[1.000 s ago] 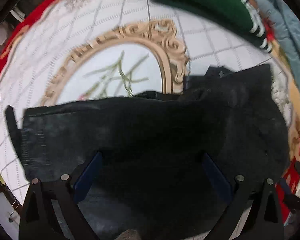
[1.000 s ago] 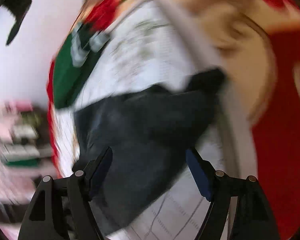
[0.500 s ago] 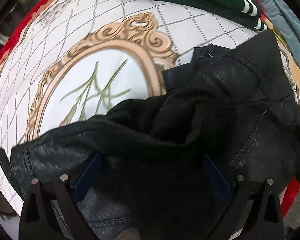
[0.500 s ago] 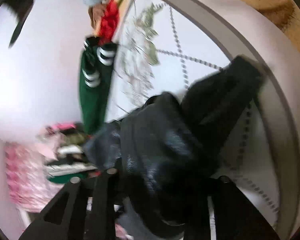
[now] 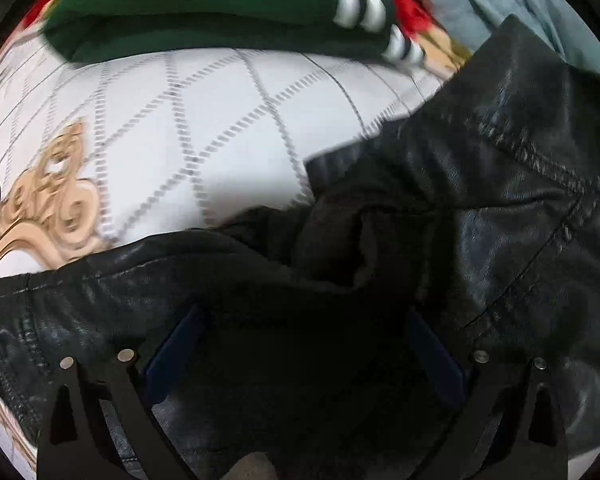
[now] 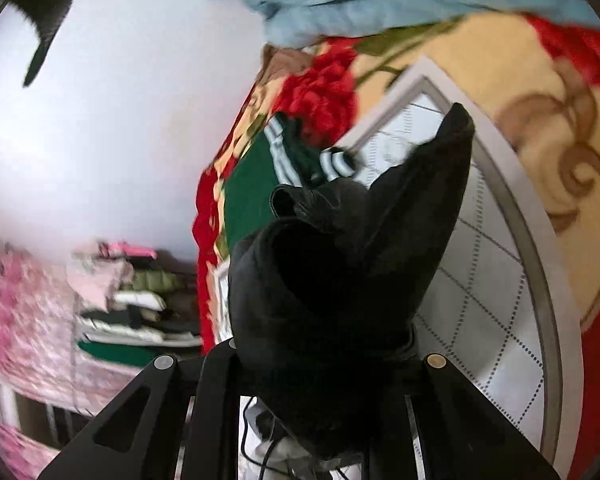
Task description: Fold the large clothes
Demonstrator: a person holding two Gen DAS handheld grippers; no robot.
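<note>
Closing right gripper jaws clamping black jacket, left gripper jaws spread wide over it.

A shiny black, seemingly leather garment lies on a white blanket with grey dashed diamond lattice, below a green white-striped garment.

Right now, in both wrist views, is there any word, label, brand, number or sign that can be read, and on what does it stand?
None can be read.
Black leather-look jacket: stitching only, no label visible.
Folded green garment with white stripes: stripes, no lettering.
White quilted bedspread with gold scroll print: ornament only.
Stacked clothes on the shelf: too blurred to tell.
</note>
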